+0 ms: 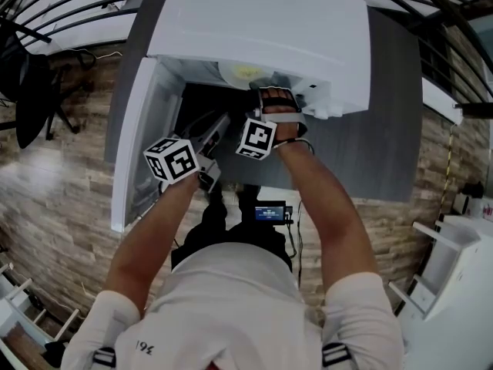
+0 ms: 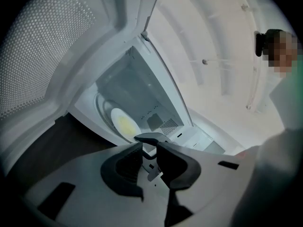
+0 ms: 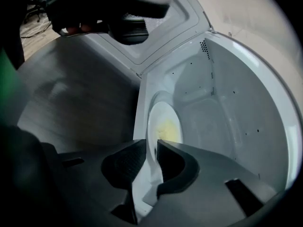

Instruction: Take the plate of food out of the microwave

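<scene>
The microwave's (image 1: 262, 21) white top covers most of the cavity in the head view, so only a sliver of the plate of food (image 1: 243, 72) peeks out under its front edge. The gripper views show the plate lying flat inside the cavity, with yellow food at its middle. The door (image 1: 139, 145) swings open at the left, above the dark bench (image 1: 393, 129). The left tool (image 2: 149, 145) is held before the opening, pointing nearly level into it. Its jaws stand slightly apart with nothing between them, short of the plate. The right tool (image 3: 151, 143) tips downward, its tips hidden under the microwave's top in the head view. Its jaws are a little apart at the plate's near rim, and contact cannot be made out.
</scene>
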